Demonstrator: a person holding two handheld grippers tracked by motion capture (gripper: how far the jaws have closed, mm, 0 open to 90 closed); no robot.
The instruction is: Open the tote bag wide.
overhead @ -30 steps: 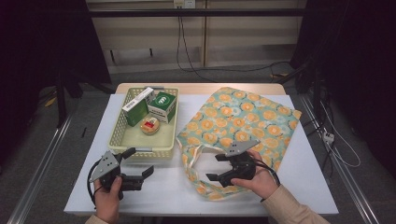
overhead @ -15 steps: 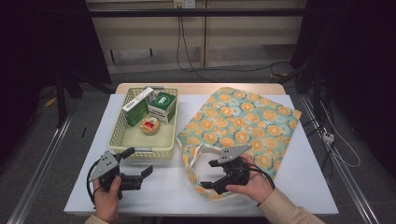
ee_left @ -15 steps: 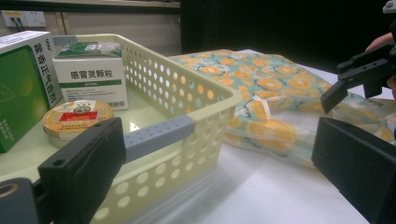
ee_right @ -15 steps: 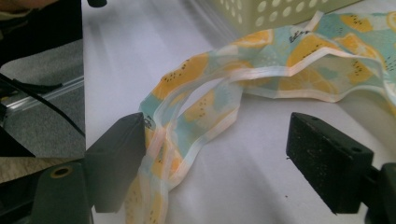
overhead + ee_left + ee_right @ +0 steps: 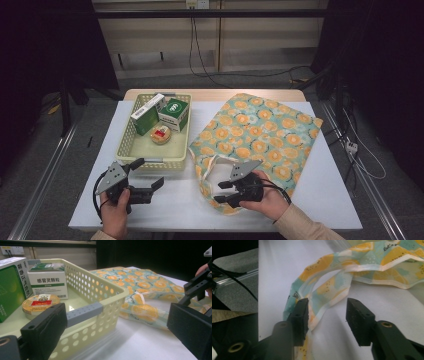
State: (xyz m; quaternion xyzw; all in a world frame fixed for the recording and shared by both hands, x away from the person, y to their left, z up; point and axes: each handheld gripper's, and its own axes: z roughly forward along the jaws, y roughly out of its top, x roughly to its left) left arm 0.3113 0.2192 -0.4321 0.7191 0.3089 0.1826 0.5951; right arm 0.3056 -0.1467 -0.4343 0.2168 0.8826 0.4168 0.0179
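Note:
A teal tote bag [image 5: 265, 127] with orange fruit print lies flat on the right half of the white table. Its looped handles [image 5: 210, 167] point toward the near edge. My right gripper [image 5: 221, 193] is open over the near handle. In the right gripper view the handle strap [image 5: 329, 293] runs between the two jaws, against the left one, and my right gripper [image 5: 328, 315] has not shut on it. My left gripper [image 5: 148, 172] is open and holds nothing, just in front of the yellow basket [image 5: 131, 145]. From my left gripper [image 5: 117, 327], the basket's corner [image 5: 110, 290] is close ahead.
The basket holds a green box [image 5: 146, 114], a white and green box [image 5: 174, 113] and a round tin [image 5: 160, 135]. Bare white table [image 5: 175, 205] lies between the two grippers. The table's near edge is just behind both hands.
My right gripper has slid left and toward the near edge along the bag, down to the handle loop. The left gripper has hardly moved.

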